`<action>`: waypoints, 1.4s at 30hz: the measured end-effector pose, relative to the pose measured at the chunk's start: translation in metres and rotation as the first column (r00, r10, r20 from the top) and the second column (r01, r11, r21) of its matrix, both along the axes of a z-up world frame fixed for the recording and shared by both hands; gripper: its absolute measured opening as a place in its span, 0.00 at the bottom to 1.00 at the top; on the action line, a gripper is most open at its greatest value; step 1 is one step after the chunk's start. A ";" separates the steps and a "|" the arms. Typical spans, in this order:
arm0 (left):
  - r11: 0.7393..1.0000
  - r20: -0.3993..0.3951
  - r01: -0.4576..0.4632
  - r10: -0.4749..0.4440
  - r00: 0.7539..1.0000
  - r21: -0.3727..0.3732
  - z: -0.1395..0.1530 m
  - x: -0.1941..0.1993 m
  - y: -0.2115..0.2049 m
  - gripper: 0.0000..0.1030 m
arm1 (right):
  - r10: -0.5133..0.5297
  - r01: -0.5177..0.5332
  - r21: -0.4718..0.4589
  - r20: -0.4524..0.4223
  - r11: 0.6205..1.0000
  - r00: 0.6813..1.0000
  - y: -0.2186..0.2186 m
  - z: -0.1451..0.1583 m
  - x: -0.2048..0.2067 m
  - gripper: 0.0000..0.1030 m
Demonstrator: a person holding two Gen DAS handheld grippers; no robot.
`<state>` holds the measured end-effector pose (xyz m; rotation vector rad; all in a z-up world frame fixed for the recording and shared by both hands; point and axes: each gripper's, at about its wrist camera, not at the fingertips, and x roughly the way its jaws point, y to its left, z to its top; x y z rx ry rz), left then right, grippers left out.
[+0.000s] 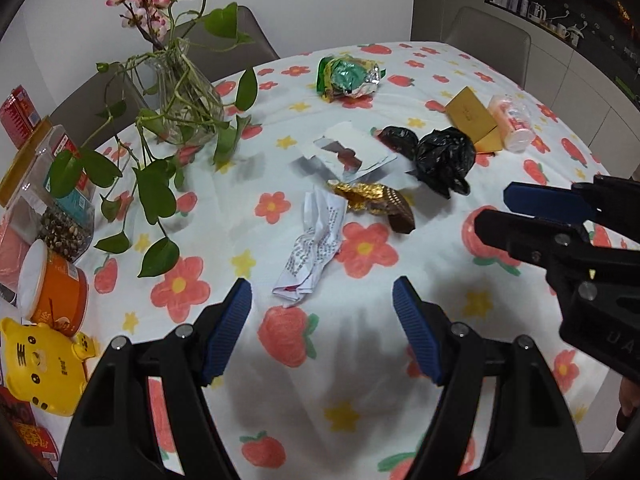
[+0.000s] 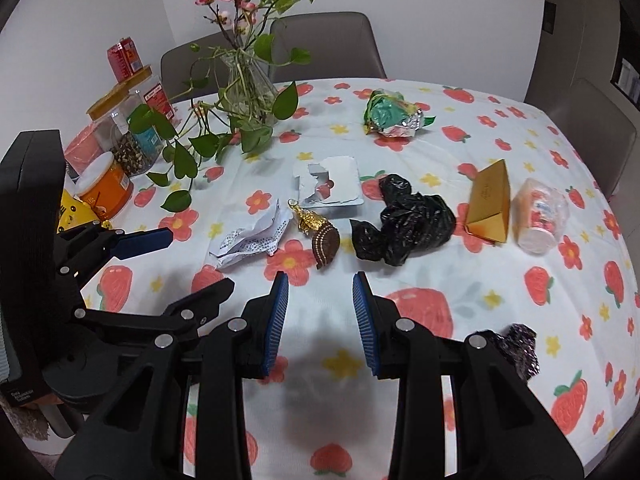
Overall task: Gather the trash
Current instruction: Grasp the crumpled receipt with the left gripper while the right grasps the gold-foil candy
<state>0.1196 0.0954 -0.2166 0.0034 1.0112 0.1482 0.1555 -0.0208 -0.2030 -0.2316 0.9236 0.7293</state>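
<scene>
left wrist view first: the left gripper (image 1: 322, 312) hangs over the flowered tabletop (image 1: 360, 420) with its jaws spread wide and nothing between them. straight ahead of that gap, just beyond the tips, lies the crumpled receipt (image 1: 314, 246), its long axis running away from the jaws and leaning a touch to the right, so the jaws already straddle its narrow way. that's the relation to watch, and my call is the left gripper has the shortest line to it.

right wrist view: the right gripper (image 2: 320, 312) has its jaws apart too, narrower, empty. ahead of it sit the gold and brown chocolate wrapper (image 2: 318, 232) and, a shade right, the black plastic bag (image 2: 404, 224); the receipt lies off to its left, nearer the other gripper.

further back on the cloth: a torn white blister tray (image 2: 330, 184), a green foil snack bag (image 2: 390, 118), a gold box (image 2: 490, 204) beside a tipped plastic cup (image 2: 540, 216). no bin shows in either view, so where all this trash goes i can't tell.
</scene>
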 end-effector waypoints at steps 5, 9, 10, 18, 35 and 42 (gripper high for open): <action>1.000 -0.008 0.005 -0.005 1.000 -0.014 -0.015 0.011 0.016 0.71 | 0.028 -0.028 -0.028 -0.012 0.999 1.000 0.030 -0.022 0.019 0.31; 0.999 -0.008 0.024 -0.025 1.000 -0.027 -0.023 0.022 0.022 0.69 | 0.036 -0.037 -0.058 -0.016 0.998 0.999 0.046 -0.037 0.032 0.31; 0.999 -0.009 0.031 -0.032 0.999 -0.028 -0.025 0.024 0.023 0.64 | 0.039 -0.040 -0.068 -0.022 0.997 0.999 0.049 -0.040 0.035 0.31; 0.994 -0.025 0.086 -0.087 0.996 -0.067 -0.039 0.035 0.024 0.23 | 0.059 -0.061 -0.109 -0.023 0.992 0.998 0.056 -0.049 0.041 0.00; 0.995 0.003 0.070 -0.070 0.998 -0.070 -0.019 0.012 0.018 0.17 | 0.028 -0.029 -0.055 -0.013 0.998 1.000 0.039 -0.028 0.024 0.20; 0.997 -0.001 0.047 -0.047 0.999 -0.056 -0.021 0.003 0.027 0.16 | 0.018 -0.019 -0.063 -0.014 0.998 1.000 0.056 -0.046 0.038 0.27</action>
